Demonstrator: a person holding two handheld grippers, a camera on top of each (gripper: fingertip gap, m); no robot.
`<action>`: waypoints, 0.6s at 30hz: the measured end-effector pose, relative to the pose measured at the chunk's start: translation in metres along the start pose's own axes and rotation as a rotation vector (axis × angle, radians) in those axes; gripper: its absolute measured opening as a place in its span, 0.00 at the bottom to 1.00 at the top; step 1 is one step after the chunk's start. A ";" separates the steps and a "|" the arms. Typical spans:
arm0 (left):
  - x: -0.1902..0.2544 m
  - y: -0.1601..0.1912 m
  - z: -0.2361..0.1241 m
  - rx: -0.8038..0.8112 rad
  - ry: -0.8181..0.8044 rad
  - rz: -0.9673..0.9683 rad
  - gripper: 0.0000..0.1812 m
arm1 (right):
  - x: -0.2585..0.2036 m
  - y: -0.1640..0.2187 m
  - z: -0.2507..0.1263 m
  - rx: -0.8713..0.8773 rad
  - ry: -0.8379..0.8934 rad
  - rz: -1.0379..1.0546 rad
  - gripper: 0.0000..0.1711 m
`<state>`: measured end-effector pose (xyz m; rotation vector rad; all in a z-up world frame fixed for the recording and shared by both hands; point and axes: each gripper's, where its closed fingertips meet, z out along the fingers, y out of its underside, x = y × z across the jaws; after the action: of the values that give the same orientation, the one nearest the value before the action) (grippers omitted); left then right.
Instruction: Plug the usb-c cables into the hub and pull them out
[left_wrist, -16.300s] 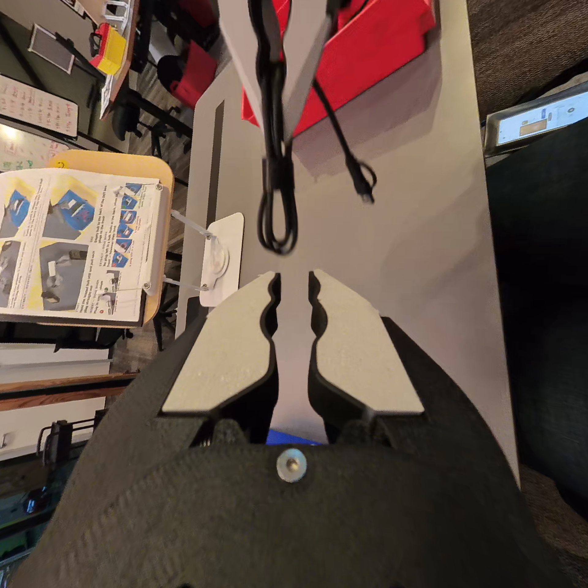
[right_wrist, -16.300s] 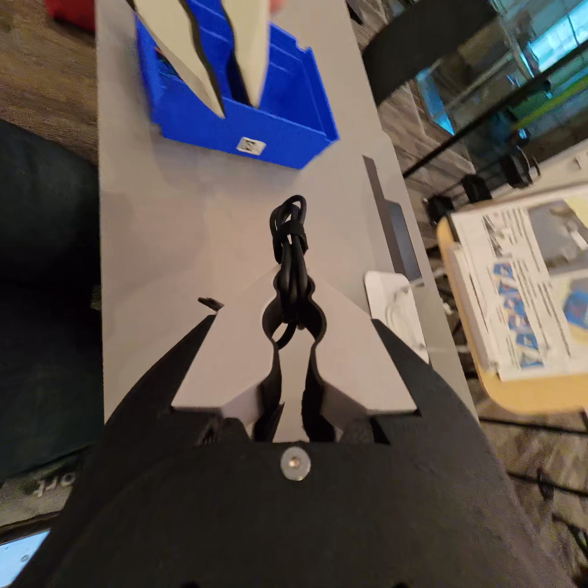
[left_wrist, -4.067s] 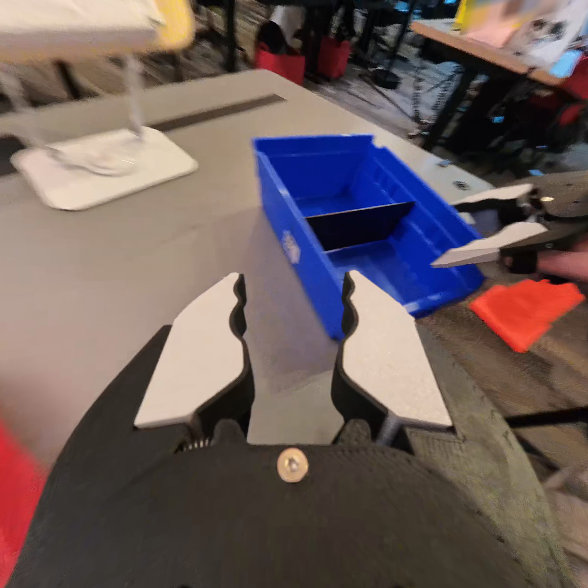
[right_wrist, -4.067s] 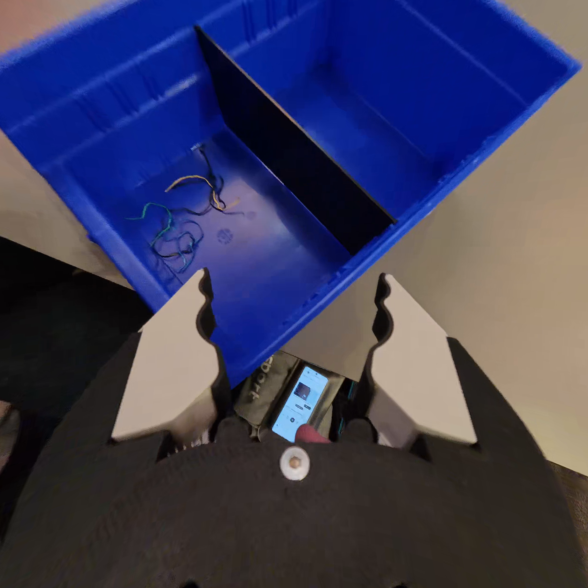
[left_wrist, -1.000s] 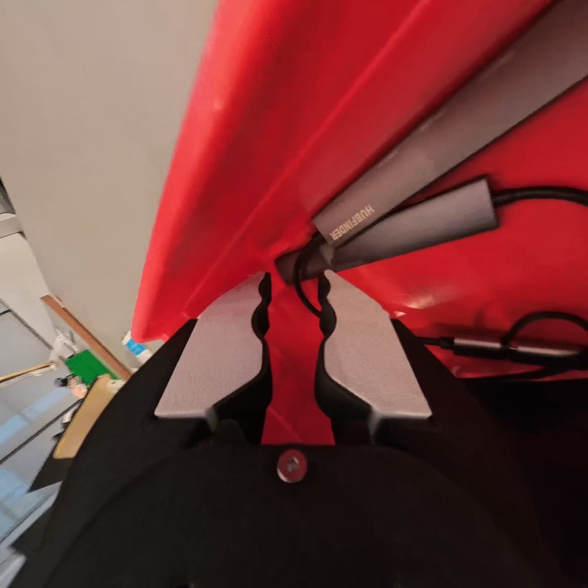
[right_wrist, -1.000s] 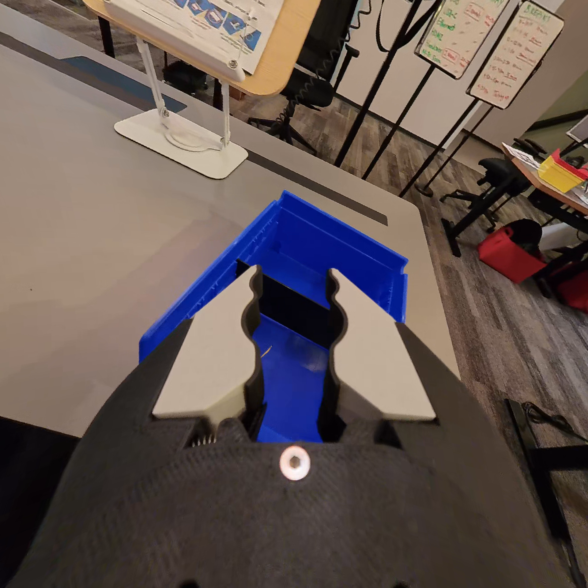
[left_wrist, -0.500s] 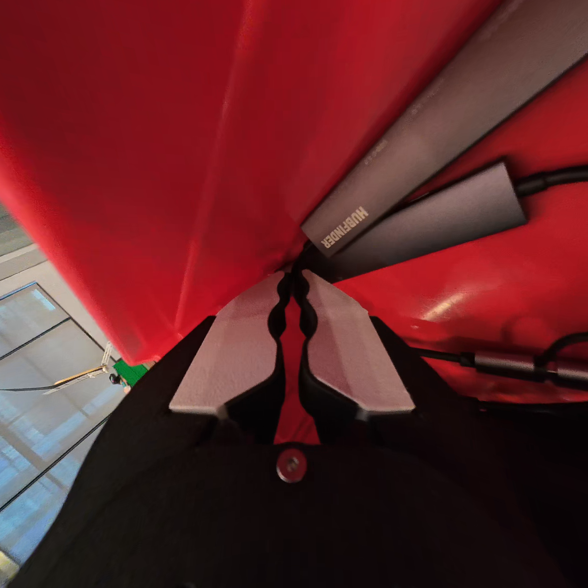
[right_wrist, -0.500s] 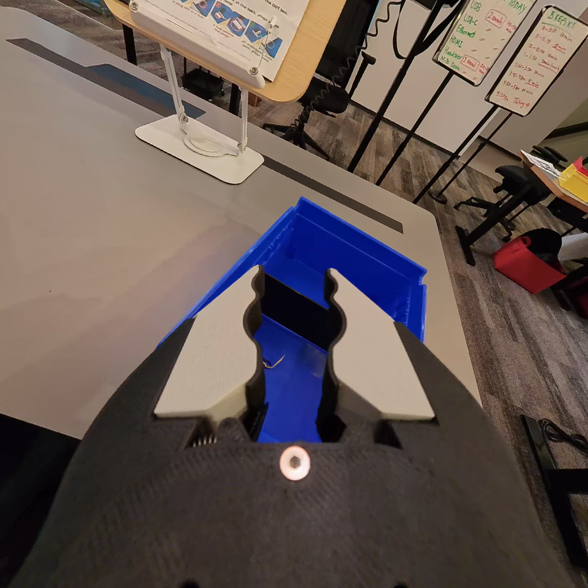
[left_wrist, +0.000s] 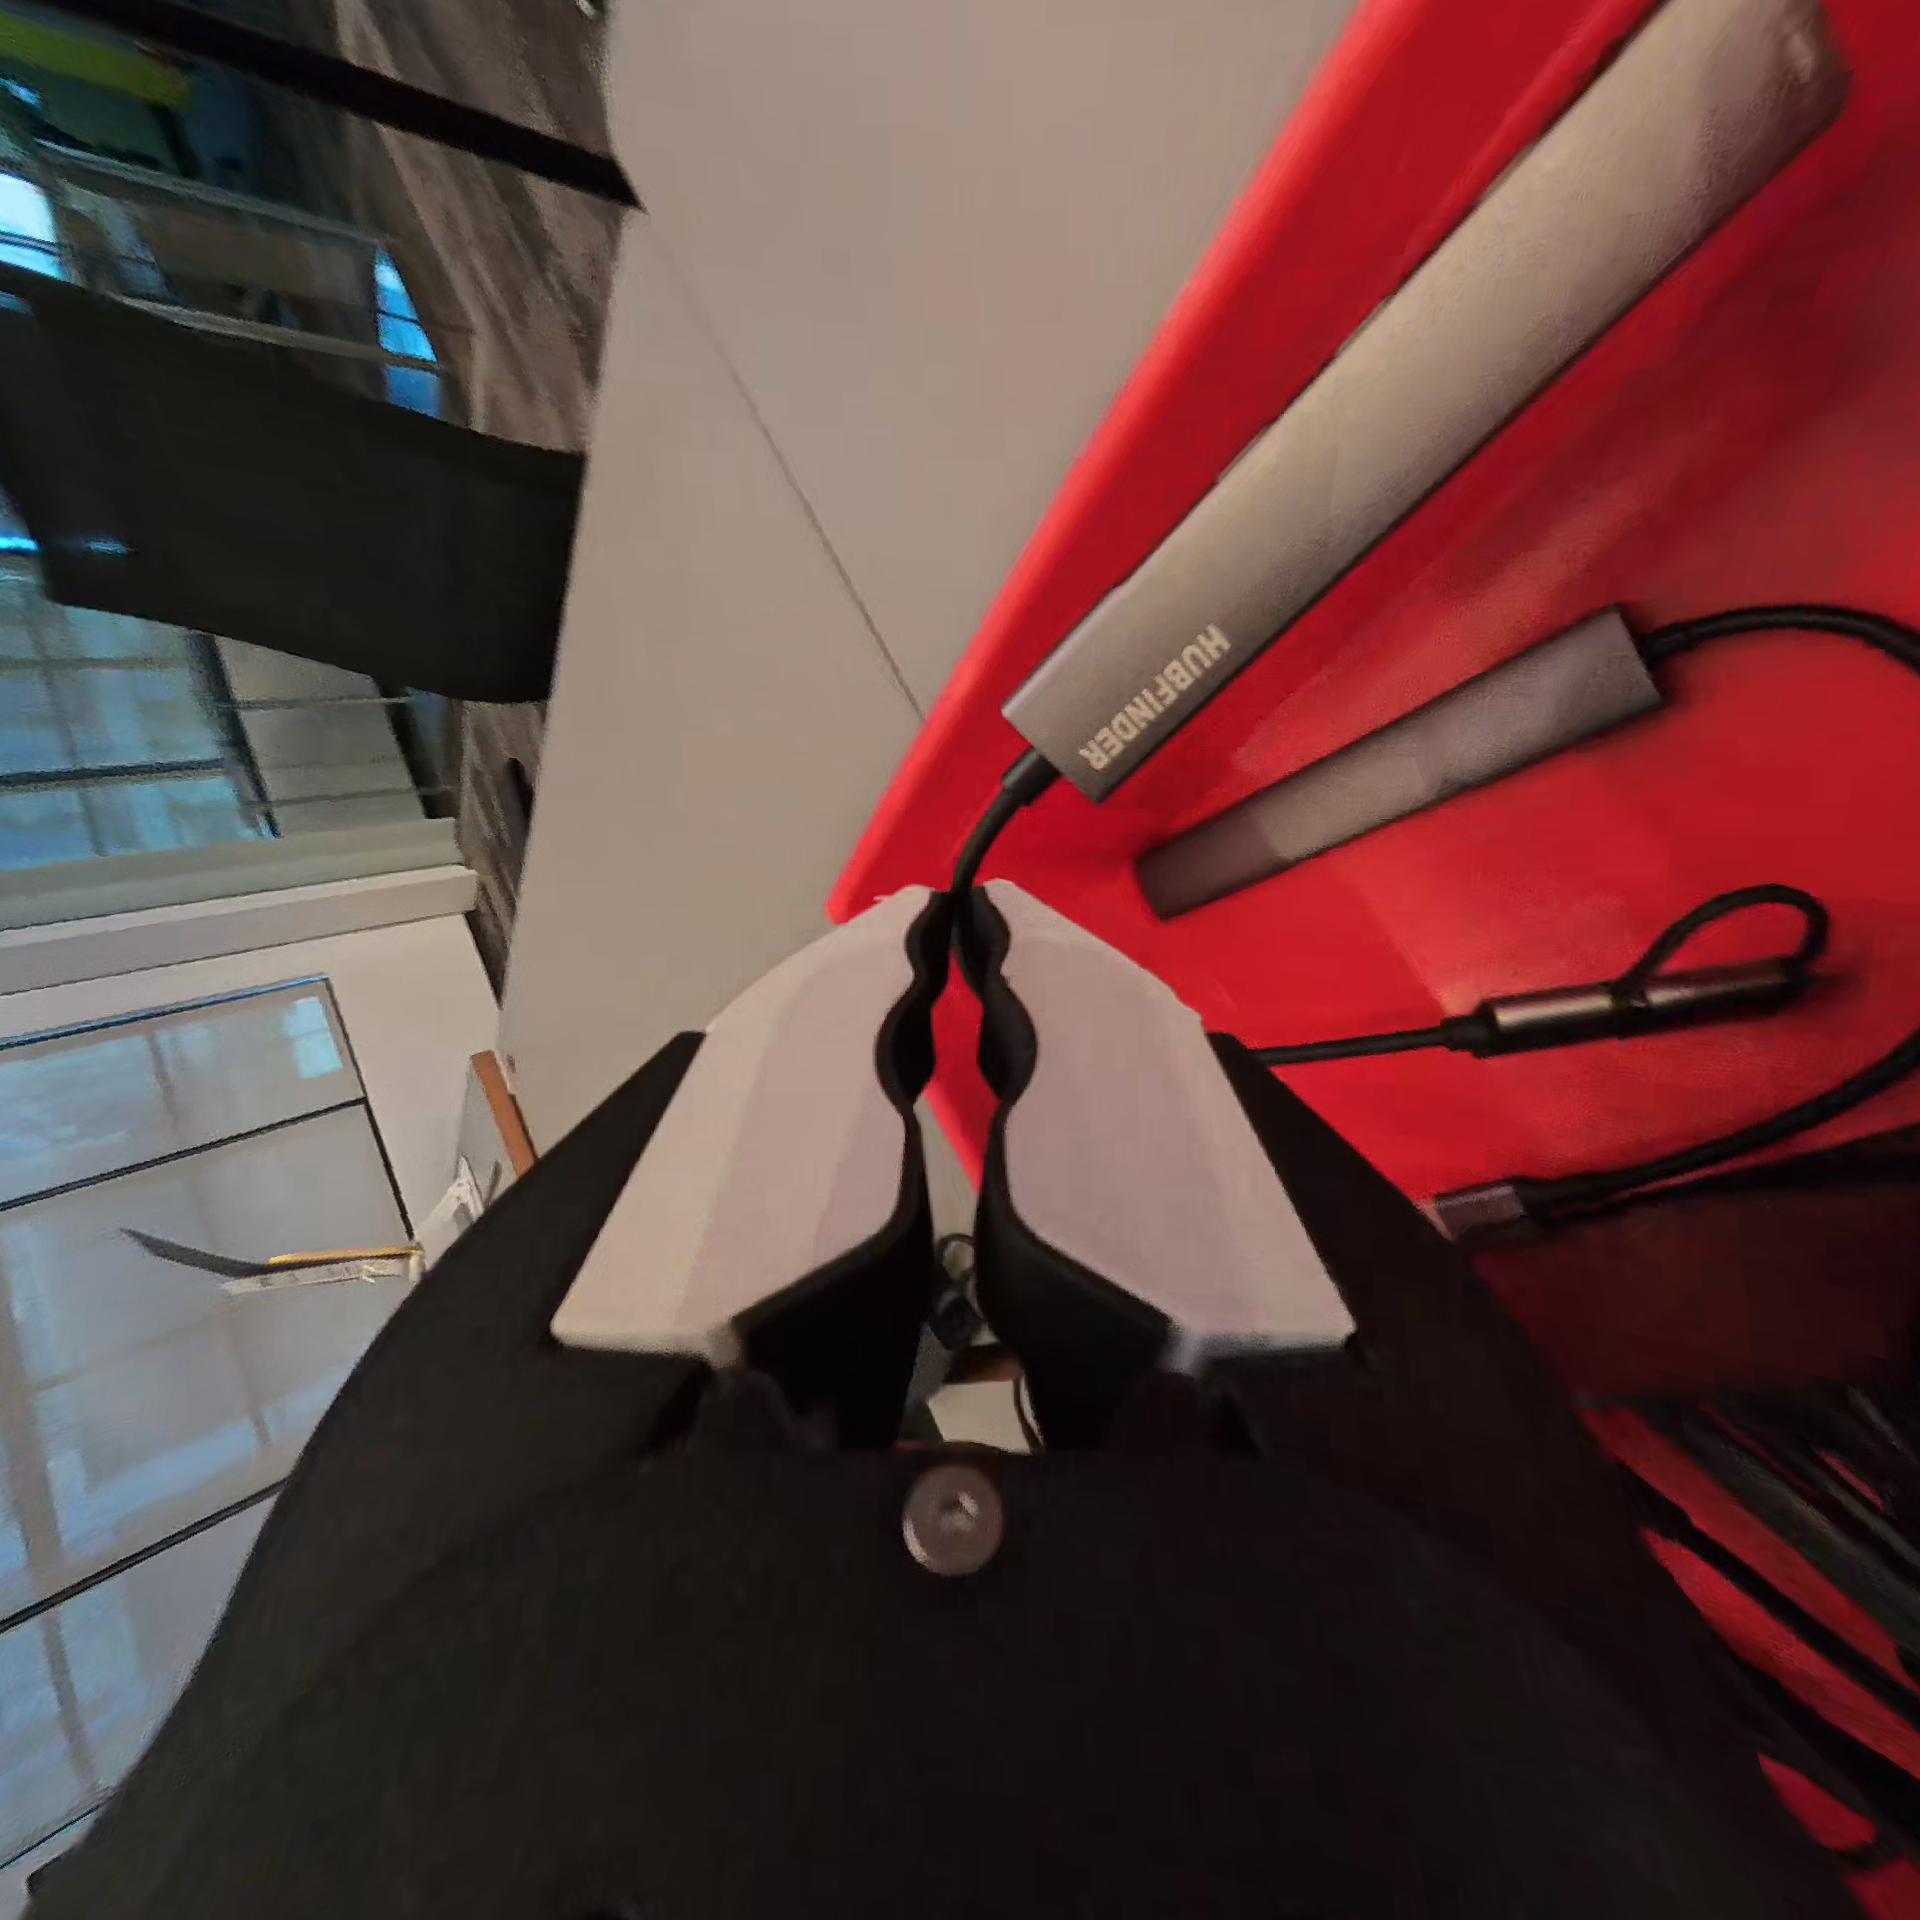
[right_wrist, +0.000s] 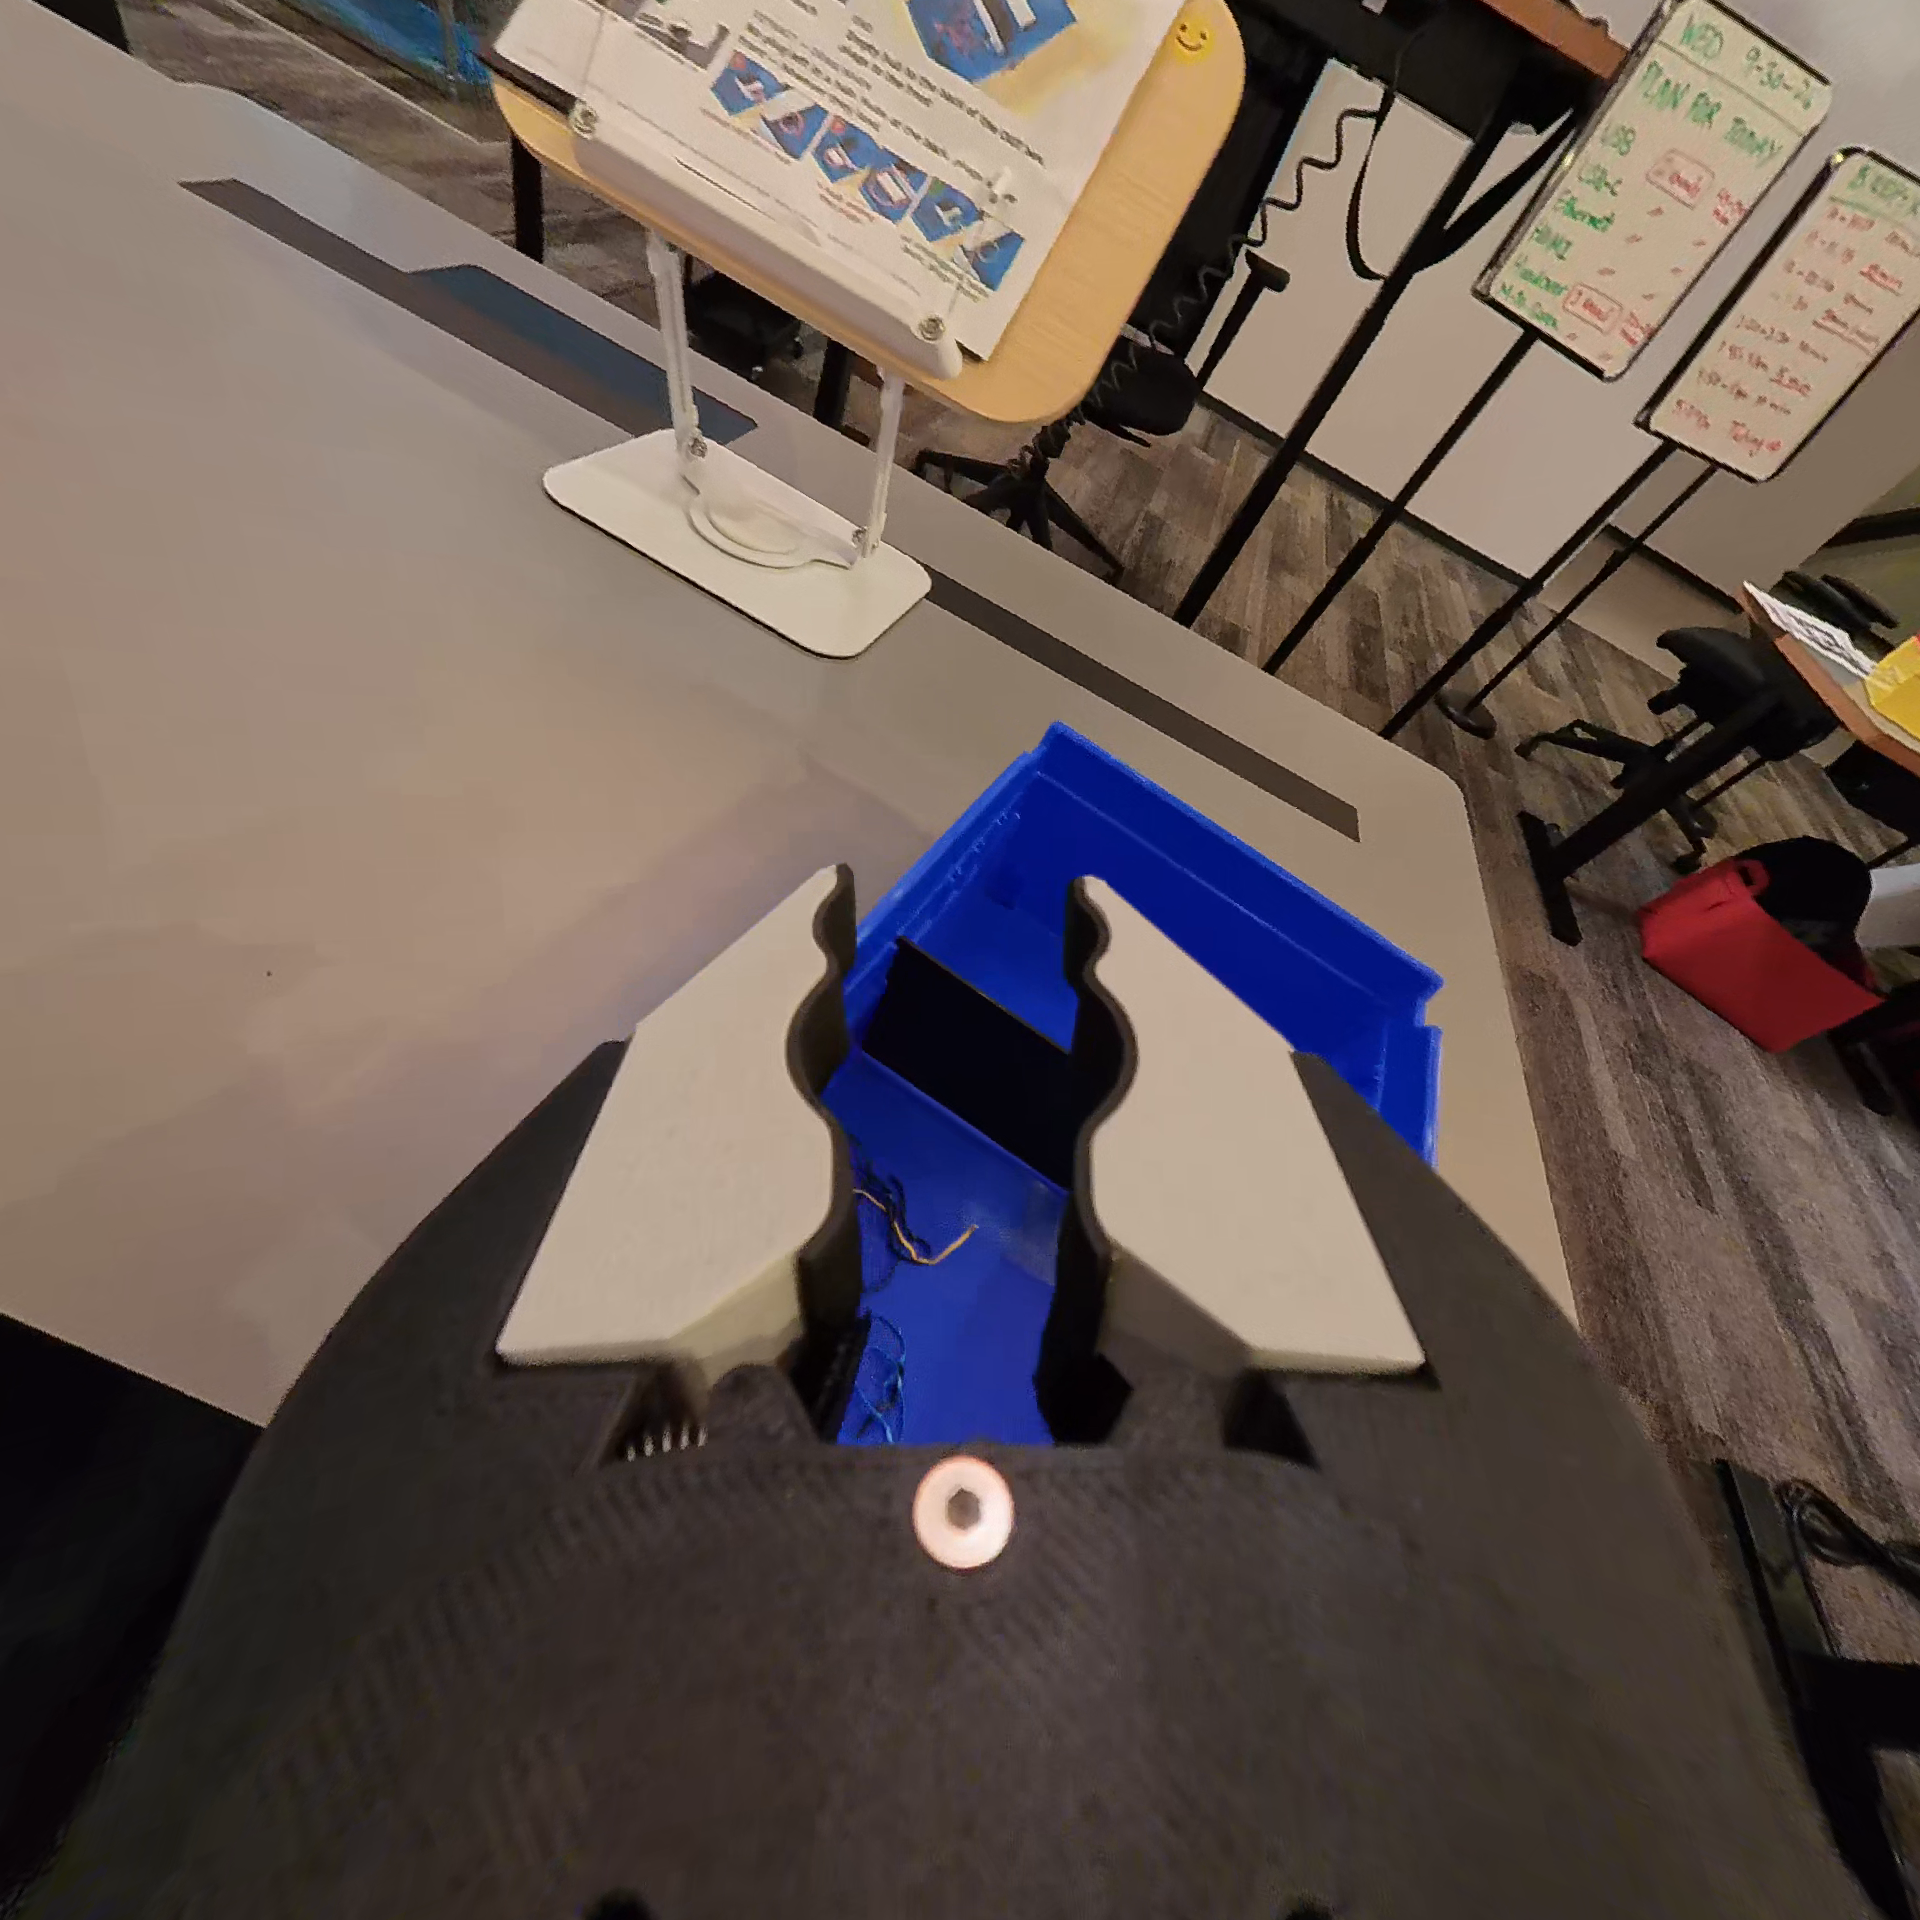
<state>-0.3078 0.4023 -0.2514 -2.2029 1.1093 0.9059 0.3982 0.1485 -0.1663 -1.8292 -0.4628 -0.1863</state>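
Your left claw (left_wrist: 961, 902) pinches the hub's black cable (left_wrist: 982, 836); your right claw (right_wrist: 961, 894) is spread wide and holds nothing.

The left view is blurred and your claw body covers its lower part, so the far ends of the cables in the red bin (left_wrist: 1714, 436) are cut off or too dark to follow. In this bin lie the long grey hub (left_wrist: 1434, 416), a second, shorter grey hub (left_wrist: 1392, 769) just beside it, and some usb-c cables (left_wrist: 1631, 1003) with metal plugs. In the right view your claw hangs over the blue bin (right_wrist: 1226, 894) on the grey worktop (right_wrist: 364, 779). A black divider (right_wrist: 977, 1049) splits it; the near compartment holds only thin wire scraps (right_wrist: 914, 1236), and the far compartment is partly hidden.
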 end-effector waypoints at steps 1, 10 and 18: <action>-0.007 -0.002 -0.008 0.021 -0.027 -0.006 0.02 | -0.004 -0.003 0.001 0.003 -0.010 -0.007 0.23; -0.063 -0.037 -0.090 0.218 -0.243 -0.022 0.02 | -0.064 -0.035 0.014 0.073 -0.140 -0.126 0.29; -0.076 -0.101 -0.160 0.393 -0.330 0.071 0.01 | -0.104 -0.050 0.021 0.111 -0.223 -0.186 0.33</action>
<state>-0.2038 0.3845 -0.0766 -1.6401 1.0997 0.9459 0.2808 0.1582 -0.1655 -1.7046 -0.7866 -0.0812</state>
